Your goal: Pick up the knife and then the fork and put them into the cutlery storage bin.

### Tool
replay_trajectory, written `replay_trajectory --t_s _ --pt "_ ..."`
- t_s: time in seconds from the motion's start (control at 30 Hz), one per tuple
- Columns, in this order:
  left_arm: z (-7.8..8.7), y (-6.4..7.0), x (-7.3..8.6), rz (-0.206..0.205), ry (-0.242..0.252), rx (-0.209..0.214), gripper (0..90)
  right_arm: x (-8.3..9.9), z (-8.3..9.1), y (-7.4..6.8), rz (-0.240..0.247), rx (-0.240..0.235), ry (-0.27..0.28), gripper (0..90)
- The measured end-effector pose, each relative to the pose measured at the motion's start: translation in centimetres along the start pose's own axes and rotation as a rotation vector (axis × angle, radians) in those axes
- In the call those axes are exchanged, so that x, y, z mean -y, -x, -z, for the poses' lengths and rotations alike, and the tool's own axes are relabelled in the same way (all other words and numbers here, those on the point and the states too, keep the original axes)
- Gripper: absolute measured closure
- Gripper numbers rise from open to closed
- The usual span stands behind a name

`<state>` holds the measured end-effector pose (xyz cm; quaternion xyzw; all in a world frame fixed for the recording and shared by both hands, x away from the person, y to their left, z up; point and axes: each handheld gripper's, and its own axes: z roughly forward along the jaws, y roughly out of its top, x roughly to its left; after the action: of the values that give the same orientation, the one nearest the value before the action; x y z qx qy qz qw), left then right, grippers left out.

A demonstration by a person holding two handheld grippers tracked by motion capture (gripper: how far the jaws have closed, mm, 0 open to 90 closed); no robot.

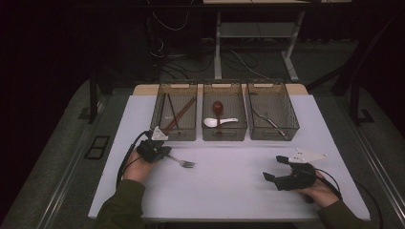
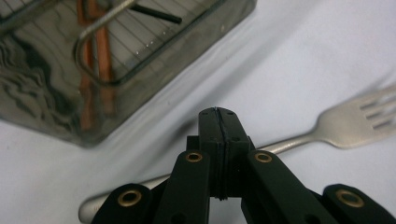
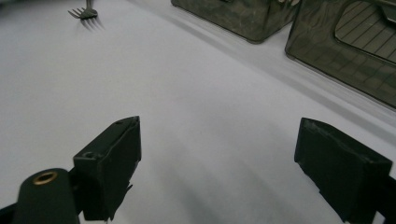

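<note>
A metal fork lies on the white table, tines to the right; its handle runs under my left gripper. In the left gripper view the jaws are pressed together with nothing between them, and the fork passes crosswise beneath them. My right gripper rests at the front right of the table, open and empty. The right gripper view has bare table between its jaws and the fork's tines far off.
Three clear bins stand in a row at the back. The left bin holds chopsticks, the middle bin a red spoon and a white spoon, the right bin a metal utensil.
</note>
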<state>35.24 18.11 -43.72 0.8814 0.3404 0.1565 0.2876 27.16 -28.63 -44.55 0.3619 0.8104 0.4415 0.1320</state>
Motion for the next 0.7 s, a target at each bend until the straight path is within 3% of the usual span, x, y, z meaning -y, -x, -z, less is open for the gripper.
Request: replay_trajectory --t_s 0.17,0.47,0.63,0.7 --pt "1.0 0.4 0.9 0.009 -0.025 0.021 88.8 0.0 0.1 0.1 0.000 0.000 0.006 14.5" --pt "2.7 1.8 2.7 0.021 -0.036 0.122 88.9 -0.1 0.1 0.1 0.000 -0.009 0.016 14.5" --pt "3.3 3.3 3.3 0.016 -0.024 0.183 88.9 -0.1 0.1 0.1 -0.001 -0.013 0.017 14.5" --pt "3.5 3.6 3.2 0.012 0.004 0.172 88.8 -0.1 0.1 0.0 -0.001 -0.015 0.018 14.5"
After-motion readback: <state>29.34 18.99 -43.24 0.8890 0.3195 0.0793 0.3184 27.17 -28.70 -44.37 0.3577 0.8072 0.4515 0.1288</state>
